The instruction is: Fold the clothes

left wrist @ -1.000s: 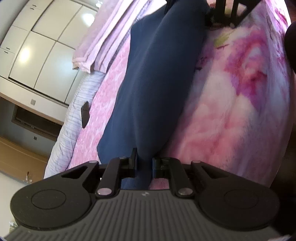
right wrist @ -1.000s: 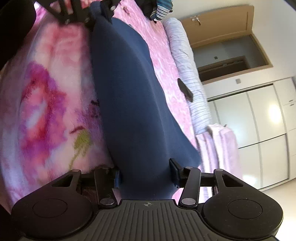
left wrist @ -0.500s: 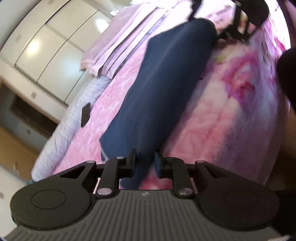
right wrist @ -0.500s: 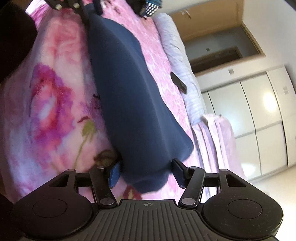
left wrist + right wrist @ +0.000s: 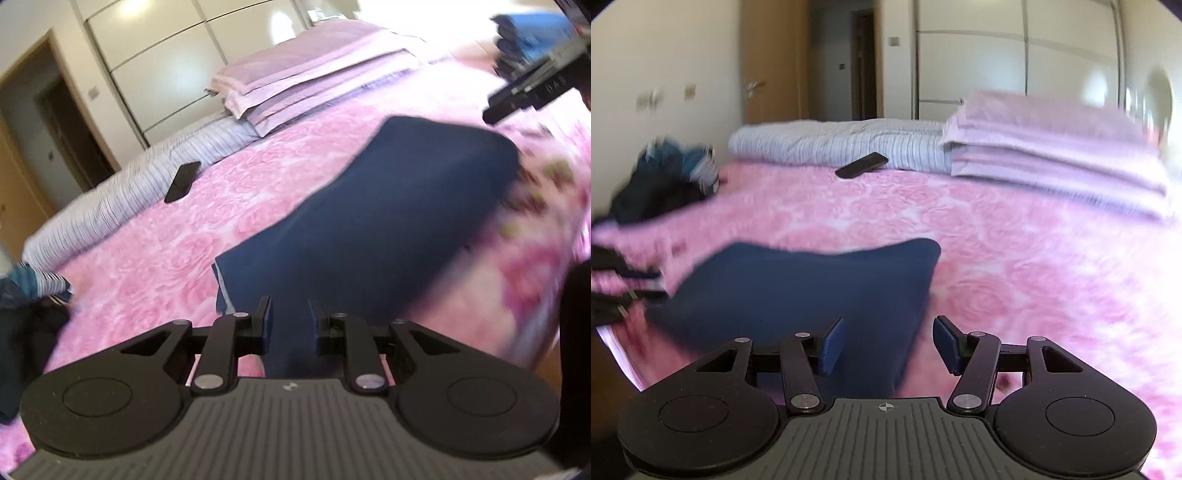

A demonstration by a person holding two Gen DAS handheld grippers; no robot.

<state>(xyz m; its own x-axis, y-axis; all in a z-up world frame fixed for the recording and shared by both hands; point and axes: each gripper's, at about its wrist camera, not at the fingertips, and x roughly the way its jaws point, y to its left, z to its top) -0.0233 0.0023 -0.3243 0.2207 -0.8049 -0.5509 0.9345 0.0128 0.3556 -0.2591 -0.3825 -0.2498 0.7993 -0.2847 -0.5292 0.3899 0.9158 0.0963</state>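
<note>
Navy cloth, a folded garment (image 5: 388, 221), is seen lying on the pink floral bedspread (image 5: 155, 258), with one end between the jaws of each tool. In the left wrist view, the left gripper (image 5: 290, 323) is nearly closed, and a narrow strip of the garment is pinched between its pads. Farther left, a dark phone (image 5: 183, 181) is seen on a striped quilt (image 5: 122, 199), and a pile of unfolded clothes (image 5: 26, 295) is at the edge. In the right wrist view, the garment (image 5: 812, 288) is reached by the right gripper (image 5: 888, 345), whose jaws stand wide; the cloth fills only part of the gap, the right pad is clear of it, and whether the left pad touches cannot be told. The garment is judged soft, light and limp, so it will sag where it is not supported. It is best taken at the corners of the folded edge, with all layers caught together.
</note>
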